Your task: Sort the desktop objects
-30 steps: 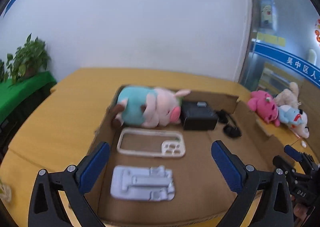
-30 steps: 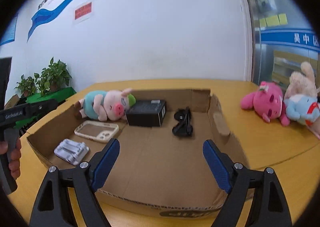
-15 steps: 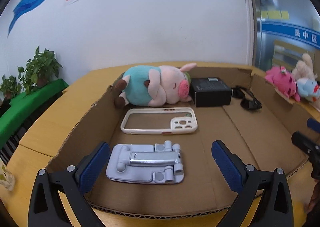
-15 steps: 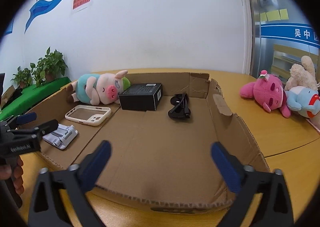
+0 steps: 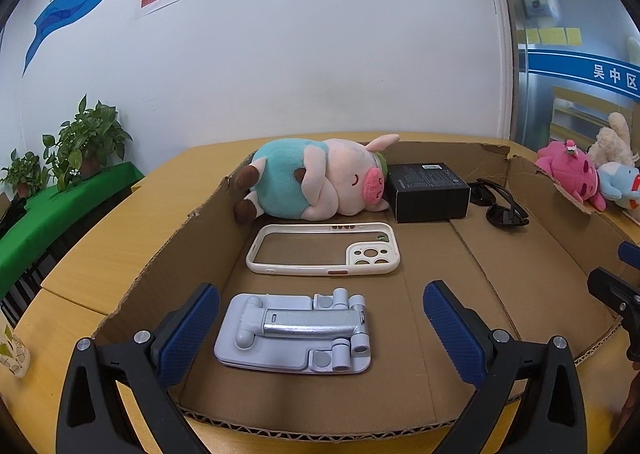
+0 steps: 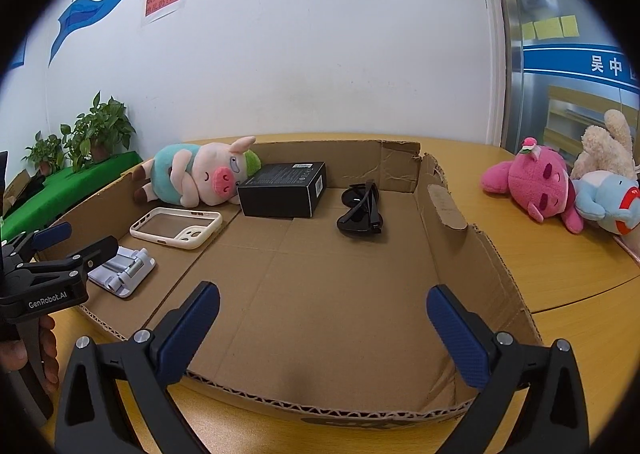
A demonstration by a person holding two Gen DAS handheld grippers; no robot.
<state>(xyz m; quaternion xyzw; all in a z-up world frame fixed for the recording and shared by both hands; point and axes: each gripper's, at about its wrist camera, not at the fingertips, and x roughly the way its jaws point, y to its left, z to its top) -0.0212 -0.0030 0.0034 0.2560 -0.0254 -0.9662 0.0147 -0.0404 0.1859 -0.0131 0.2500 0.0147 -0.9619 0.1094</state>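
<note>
Both claws are wide open and hold nothing. On the left claw (image 5: 320, 328) the blue pads (image 5: 188, 334) sit at the near edge of a cardboard tray (image 5: 500, 254), one on each side of a gray phone stand (image 5: 294, 334), and do not touch it. On the right claw (image 6: 322, 330) the blue pads (image 6: 456, 338) hang over a bare part of the tray floor, near the front edge.

From the right camera, the left claw shows at the left side, level and pointing into the tray, with a hand (image 6: 24, 350) gripping its handle below.

The phone stand lies flat and folded at the front left of the tray. Just behind it lies a white phone case (image 5: 324, 250), flat on the floor. Behind that, a stuffed pig (image 5: 316, 186) in a teal shirt lies on its side against the back wall. Its nose touches a black box (image 5: 428, 192). Black sunglasses (image 5: 500, 206) lie folded just beside the box, on the right.

The tray sits on a yellow table (image 6: 560, 254). On the table, well apart from the tray on the right, lies a pile of soft toys: a pink toy (image 6: 532, 186), a blue toy (image 6: 608, 200) and a cream toy (image 6: 608, 146).
</note>
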